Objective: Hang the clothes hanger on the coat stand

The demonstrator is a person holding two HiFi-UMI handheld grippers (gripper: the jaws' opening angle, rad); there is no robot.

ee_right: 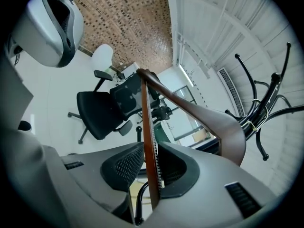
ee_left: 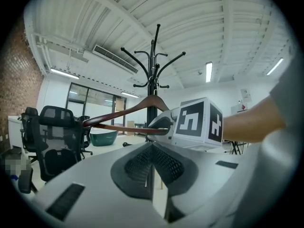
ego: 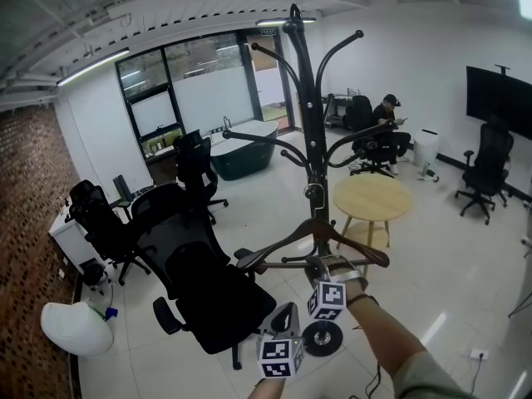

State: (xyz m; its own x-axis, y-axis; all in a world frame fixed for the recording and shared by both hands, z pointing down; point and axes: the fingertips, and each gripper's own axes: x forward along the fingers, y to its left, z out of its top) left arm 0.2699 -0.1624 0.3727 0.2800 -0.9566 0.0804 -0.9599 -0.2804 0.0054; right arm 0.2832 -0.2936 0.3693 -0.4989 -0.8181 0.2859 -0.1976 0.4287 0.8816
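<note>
A dark wooden clothes hanger (ego: 291,241) hangs level in front of the black coat stand (ego: 309,98), its metal hook (ego: 314,193) up against the pole. Whether the hook rests on a peg I cannot tell. My right gripper (ego: 321,264) is at the hanger's lower bar (ee_right: 148,141). The bar runs between the jaws and lies against one ribbed pad, with a gap on the other side. My left gripper (ego: 287,312) sits just below and to the left, jaws together and empty. In the left gripper view, the hanger (ee_left: 128,109) and the stand (ee_left: 153,70) are ahead.
Black office chairs (ego: 199,281) crowd the floor left of the stand's round base (ego: 322,337). A round wooden table (ego: 371,198) stands right behind the pole. A seated person (ego: 384,127) is at the back and a dark screen (ego: 499,98) hangs on the right wall.
</note>
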